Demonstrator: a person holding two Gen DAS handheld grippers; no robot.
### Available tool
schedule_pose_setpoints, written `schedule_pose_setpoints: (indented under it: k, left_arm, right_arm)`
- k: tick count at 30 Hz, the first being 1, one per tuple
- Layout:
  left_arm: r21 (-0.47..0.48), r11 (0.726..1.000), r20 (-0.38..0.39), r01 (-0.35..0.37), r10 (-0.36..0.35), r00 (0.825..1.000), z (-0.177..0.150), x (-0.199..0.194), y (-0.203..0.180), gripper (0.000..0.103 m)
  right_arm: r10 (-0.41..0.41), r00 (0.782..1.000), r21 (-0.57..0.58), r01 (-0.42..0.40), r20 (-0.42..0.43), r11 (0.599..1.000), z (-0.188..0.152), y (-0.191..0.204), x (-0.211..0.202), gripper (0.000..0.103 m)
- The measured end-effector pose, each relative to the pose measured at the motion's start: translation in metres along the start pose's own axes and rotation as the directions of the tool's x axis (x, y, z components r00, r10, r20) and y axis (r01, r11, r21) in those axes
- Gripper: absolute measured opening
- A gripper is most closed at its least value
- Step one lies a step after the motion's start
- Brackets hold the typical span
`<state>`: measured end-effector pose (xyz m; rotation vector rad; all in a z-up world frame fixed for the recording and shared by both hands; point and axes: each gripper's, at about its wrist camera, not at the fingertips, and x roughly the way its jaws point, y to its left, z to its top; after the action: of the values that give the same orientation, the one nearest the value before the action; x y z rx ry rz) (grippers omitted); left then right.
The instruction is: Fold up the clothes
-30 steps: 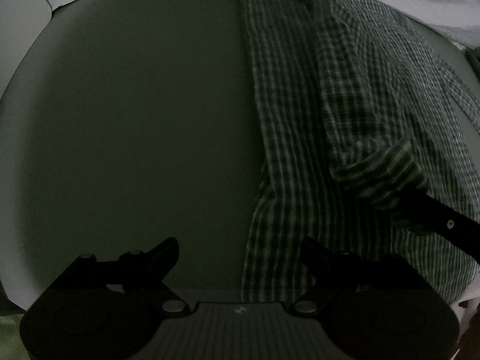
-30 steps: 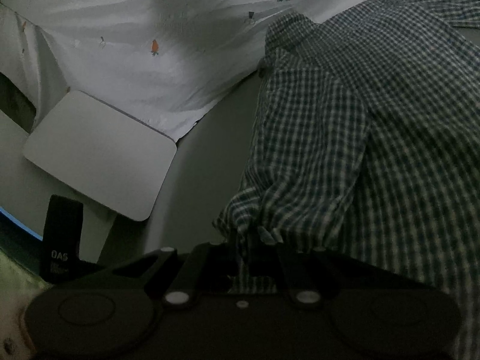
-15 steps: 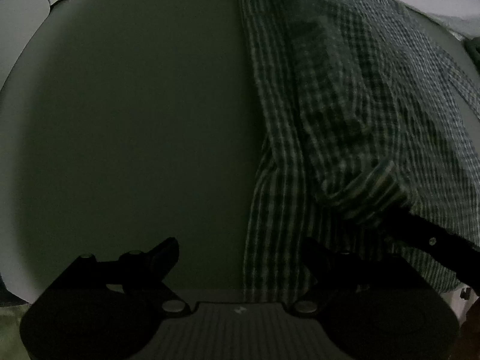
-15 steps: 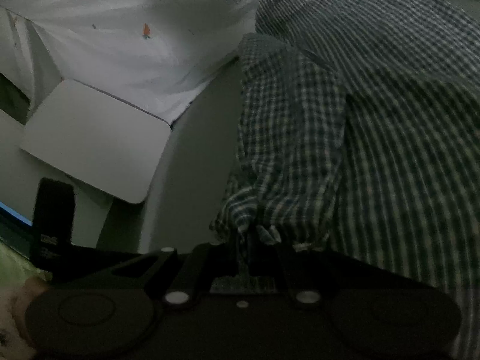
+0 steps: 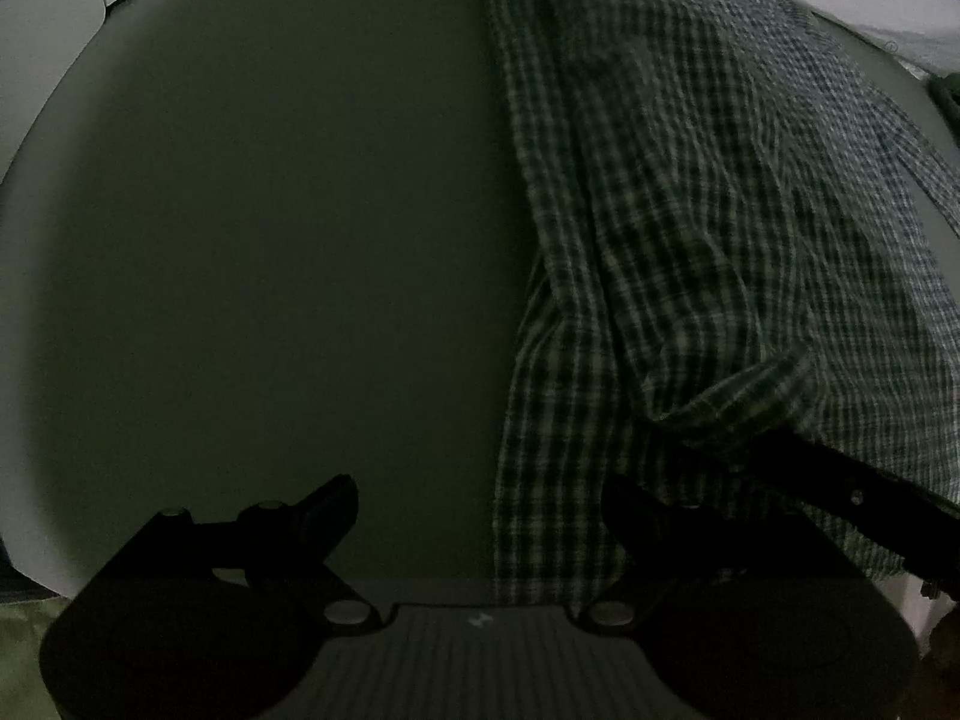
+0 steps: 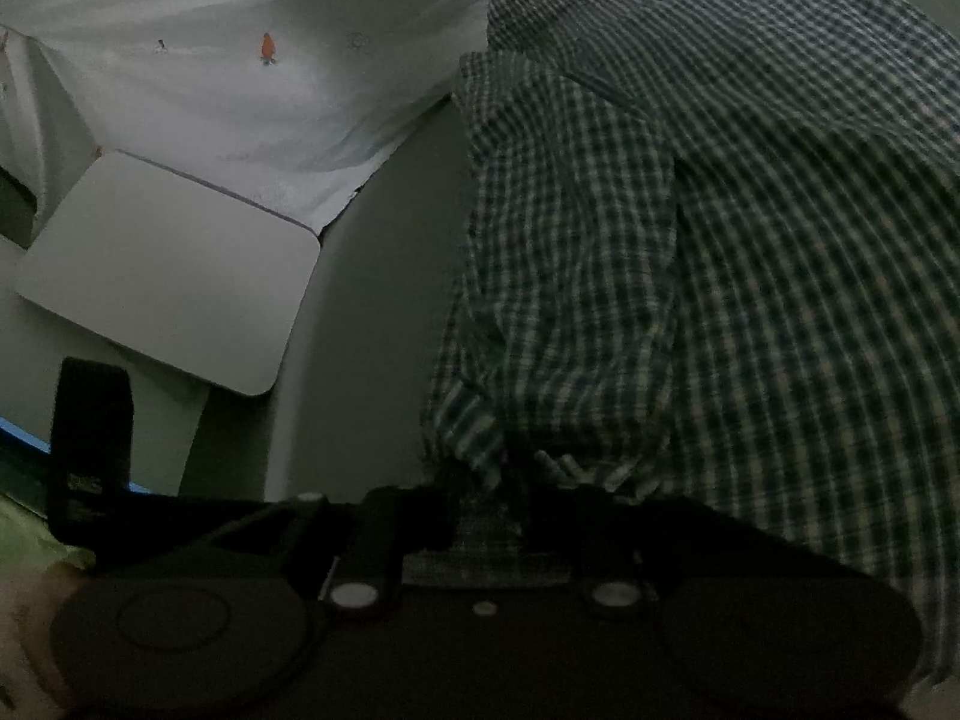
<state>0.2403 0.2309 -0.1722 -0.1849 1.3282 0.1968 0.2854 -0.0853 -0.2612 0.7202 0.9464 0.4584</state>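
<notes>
Shirt [image 5: 690, 276]: spread on the table [image 5: 270, 240], beside the white cloth [image 6: 240, 60].
Left gripper [image 5: 480, 510]: fingers wide apart, holding nothing, at the shirt's edge.
Right gripper [image 6: 486, 498]: fingers closed, pinching a shirt fold.

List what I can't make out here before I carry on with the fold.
- Right gripper, right wrist view: the jaws' tips are buried in the bunched checked shirt.
- Shirt's full outline: cut off by the right edge in both views.
- Collar and buttons: lost to dim light and blur.
- Dark strap-like object, right wrist view: label too small to read.
- Left gripper: open, with the shirt edge between its jaws; contact unclear.
</notes>
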Motion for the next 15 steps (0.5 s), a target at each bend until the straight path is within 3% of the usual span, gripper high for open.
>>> schedule_pose_setpoints:
  k: [10, 14, 15]
  left_arm:
    - [0.018, 1.0, 0.009, 0.0, 0.0, 1.0, 0.007, 0.002, -0.014, 0.089]
    - [0.022, 1.0, 0.008, -0.001, 0.001, 1.0, 0.01, 0.004, -0.017, 0.089]
    - [0.023, 1.0, 0.007, -0.001, 0.001, 1.0, 0.01, 0.004, -0.018, 0.089]
  right_arm:
    - [0.077, 0.996, 0.045, -0.079, 0.043, 0.996, 0.002, -0.003, -0.015, 0.026]
    - [0.194, 0.98, 0.125, -0.199, 0.052, 0.972, 0.002, -0.011, -0.022, 0.028]
    - [0.221, 0.973, 0.135, -0.227, 0.061, 0.964, 0.001, -0.011, -0.024, 0.034]
